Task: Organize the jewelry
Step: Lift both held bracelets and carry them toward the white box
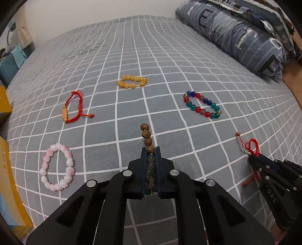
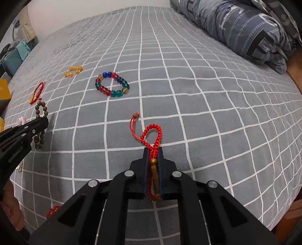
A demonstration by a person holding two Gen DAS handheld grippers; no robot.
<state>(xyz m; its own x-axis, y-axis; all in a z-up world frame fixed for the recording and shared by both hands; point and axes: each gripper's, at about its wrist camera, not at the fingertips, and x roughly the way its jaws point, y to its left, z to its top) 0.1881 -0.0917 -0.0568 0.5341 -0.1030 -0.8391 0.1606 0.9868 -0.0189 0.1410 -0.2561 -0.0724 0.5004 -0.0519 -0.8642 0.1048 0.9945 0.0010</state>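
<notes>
A bed (image 1: 169, 56) in a grey checked sheet fills the room; a folded blue quilt (image 1: 245, 37) lies against the white wall (image 1: 94, 9).

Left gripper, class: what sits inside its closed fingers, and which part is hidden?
The left gripper clamps a wooden bead bracelet. Brown grained beads stick out past the tips; greenish beads show in the slot. The strand's lower end is covered by the gripper body.

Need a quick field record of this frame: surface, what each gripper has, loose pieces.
surface: gray checked bedspread
left gripper: shut on wooden bead bracelet
right gripper: shut on red cord bracelet
loose on bed: yellow bead bracelet; multicolor bead bracelet; pink bead bracelet; second red cord bracelet
far right: folded blue quilt
</notes>
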